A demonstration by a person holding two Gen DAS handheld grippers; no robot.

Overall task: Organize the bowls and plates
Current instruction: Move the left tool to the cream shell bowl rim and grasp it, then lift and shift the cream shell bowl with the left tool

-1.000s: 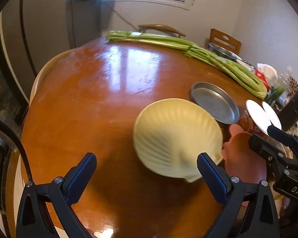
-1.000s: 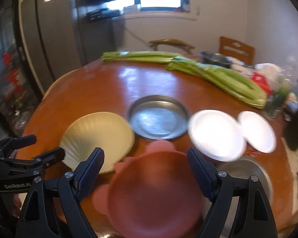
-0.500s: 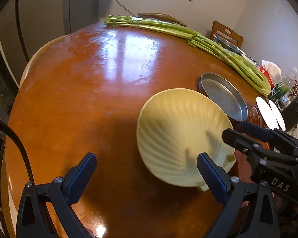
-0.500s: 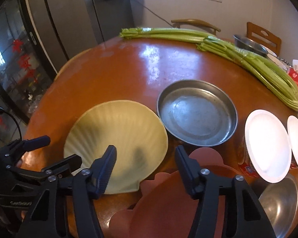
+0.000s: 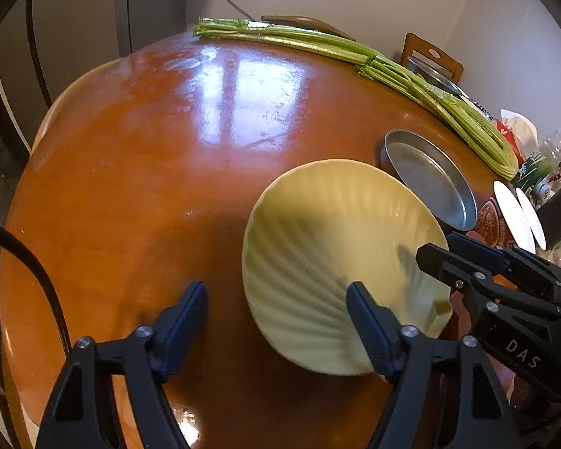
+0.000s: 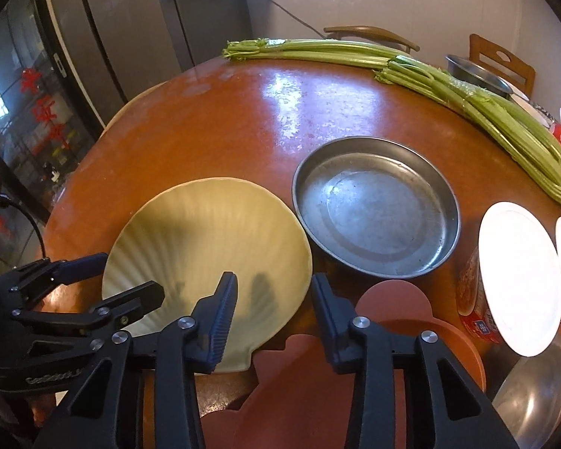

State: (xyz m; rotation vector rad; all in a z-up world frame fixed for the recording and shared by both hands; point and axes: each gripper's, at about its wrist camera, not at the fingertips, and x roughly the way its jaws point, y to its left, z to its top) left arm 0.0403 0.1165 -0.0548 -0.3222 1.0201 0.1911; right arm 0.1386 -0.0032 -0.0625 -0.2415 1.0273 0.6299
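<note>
Shell plate [image 6: 205, 247] lies near the worktop's [image 5: 149, 172] near edge, beside a metal pan [image 6: 377, 205]. Left hand-held gripper [image 5: 276, 321] and right hand-held gripper [image 6: 273, 303], marked "DAS", are both closing; neither pinches anything.

Two wrist fisheyes, angled steeply down, close over table [image 5: 138, 172], sharing shell plate [image 6: 205, 239]

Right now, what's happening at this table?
A person works two handheld grippers over a round wooden table. Both hang over the near edge of a yellow shell-shaped plate, and both sets of jaws are closing. The left gripper straddles the plate's near-left rim; the right gripper sits over the rim beside a pink flower-shaped plate. Neither visibly pinches anything yet. A steel pan, white plates and celery lie untouched.
</note>
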